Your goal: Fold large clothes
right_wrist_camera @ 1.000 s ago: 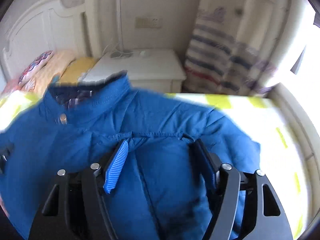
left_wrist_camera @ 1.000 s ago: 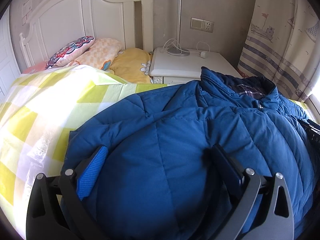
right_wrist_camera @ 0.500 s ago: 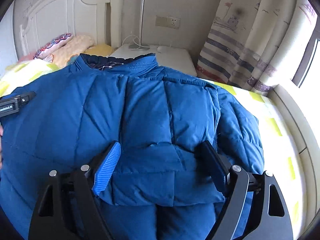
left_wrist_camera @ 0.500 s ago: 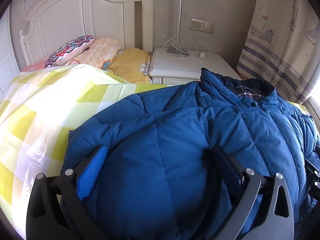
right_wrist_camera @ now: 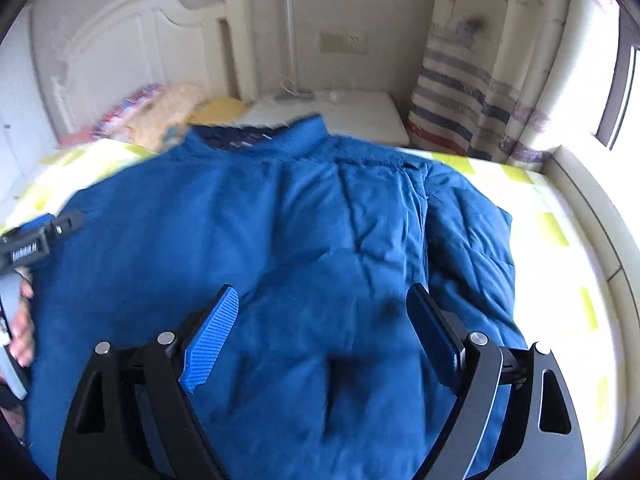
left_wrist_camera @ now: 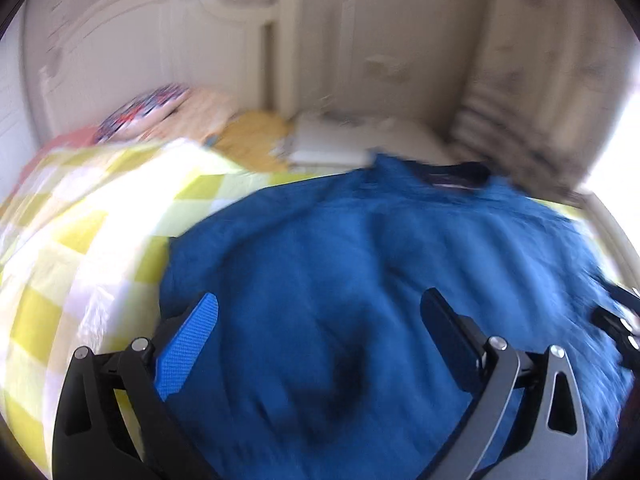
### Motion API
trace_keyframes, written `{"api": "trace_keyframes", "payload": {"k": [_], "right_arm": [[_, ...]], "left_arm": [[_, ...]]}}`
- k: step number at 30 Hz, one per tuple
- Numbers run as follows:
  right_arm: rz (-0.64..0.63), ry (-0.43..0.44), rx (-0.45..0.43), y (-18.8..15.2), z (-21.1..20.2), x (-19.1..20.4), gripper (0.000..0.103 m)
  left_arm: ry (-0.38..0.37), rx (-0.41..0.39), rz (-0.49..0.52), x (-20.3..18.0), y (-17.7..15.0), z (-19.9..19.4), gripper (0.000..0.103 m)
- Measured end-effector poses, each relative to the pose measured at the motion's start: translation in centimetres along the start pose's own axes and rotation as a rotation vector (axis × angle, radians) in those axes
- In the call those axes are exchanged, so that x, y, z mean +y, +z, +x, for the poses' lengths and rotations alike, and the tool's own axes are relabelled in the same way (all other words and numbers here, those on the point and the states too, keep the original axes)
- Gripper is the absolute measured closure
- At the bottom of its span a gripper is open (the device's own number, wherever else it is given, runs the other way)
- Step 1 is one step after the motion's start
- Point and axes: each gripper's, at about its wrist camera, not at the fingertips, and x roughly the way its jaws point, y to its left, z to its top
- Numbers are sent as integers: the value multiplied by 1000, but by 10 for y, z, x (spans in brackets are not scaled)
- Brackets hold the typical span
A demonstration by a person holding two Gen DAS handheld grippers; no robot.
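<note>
A big blue quilted jacket lies spread on the bed, collar toward the nightstand, and fills the lower half of both views. My left gripper hovers over its left part, jaws wide apart, with only the fabric below them; this view is blurred. My right gripper hangs over the jacket's right half. Its jaws are opening, and nothing is pinched between the pads. The left gripper and a hand show at the right wrist view's left edge.
The jacket rests on a yellow-and-white checked quilt. Pillows lie against a white headboard. A white nightstand with a lamp stands behind the collar, and a striped curtain hangs at the right beside a pale ledge.
Both grippers have drawn back and risen from the jacket, so more of it shows. The right jaws have spread wider and let the fabric drop. The left view has turned blurry.
</note>
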Motion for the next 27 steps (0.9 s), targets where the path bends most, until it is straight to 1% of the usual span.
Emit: {"api": "trace_keyframes", "payload": {"k": [1, 2, 3, 5, 6, 7, 8, 9, 12, 14, 15, 16, 17, 20, 21, 22, 23, 25, 27], "right_arm": [[-17, 4, -18, -6, -11, 5, 16], [-36, 6, -30, -13, -19, 11, 15], [-56, 8, -28, -19, -22, 16, 15], [-112, -26, 17, -33, -11, 28, 16], [-136, -60, 59, -41, 1, 31, 15], [-143, -80, 96, -52, 16, 32, 14], [-116, -64, 82, -52, 14, 28, 14], [-103, -54, 86, -51, 12, 25, 14], [-78, -68, 92, -53, -1, 23, 14], [-66, -30, 49, -59, -17, 24, 14], [-66, -21, 41, -64, -20, 25, 14], [-69, -23, 49, -70, -19, 26, 13], [-70, -31, 85, -79, -10, 25, 9], [-30, -6, 101, -77, -7, 15, 6], [-31, -16, 100, -77, -8, 16, 6], [-40, -54, 87, -78, -12, 19, 6], [-53, -73, 69, -79, -17, 22, 6], [-84, -70, 62, -83, -20, 29, 6], [-92, -62, 84, -85, -14, 30, 6]], "left_arm": [[2, 2, 20, -6, -7, -8, 2], [12, 16, 46, -15, -16, -13, 2], [20, 49, 81, -26, -26, -14, 2], [23, 119, 146, -46, -47, -2, 2], [40, 139, 168, -51, -53, 3, 2], [76, 154, 199, -56, -59, 9, 2], [98, 150, 225, -60, -62, 11, 2], [104, 142, 234, -61, -63, 9, 2], [88, 140, 227, -58, -65, 10, 2], [87, 138, 226, -57, -66, 10, 2], [90, 138, 228, -58, -66, 10, 2], [91, 137, 229, -57, -67, 10, 2], [90, 137, 228, -57, -67, 10, 2], [88, 137, 226, -58, -67, 9, 2], [86, 138, 225, -58, -67, 9, 2], [85, 138, 224, -58, -67, 9, 2], [85, 138, 224, -58, -66, 9, 2], [86, 139, 224, -58, -67, 10, 2], [86, 138, 225, -58, -66, 10, 2]]}}
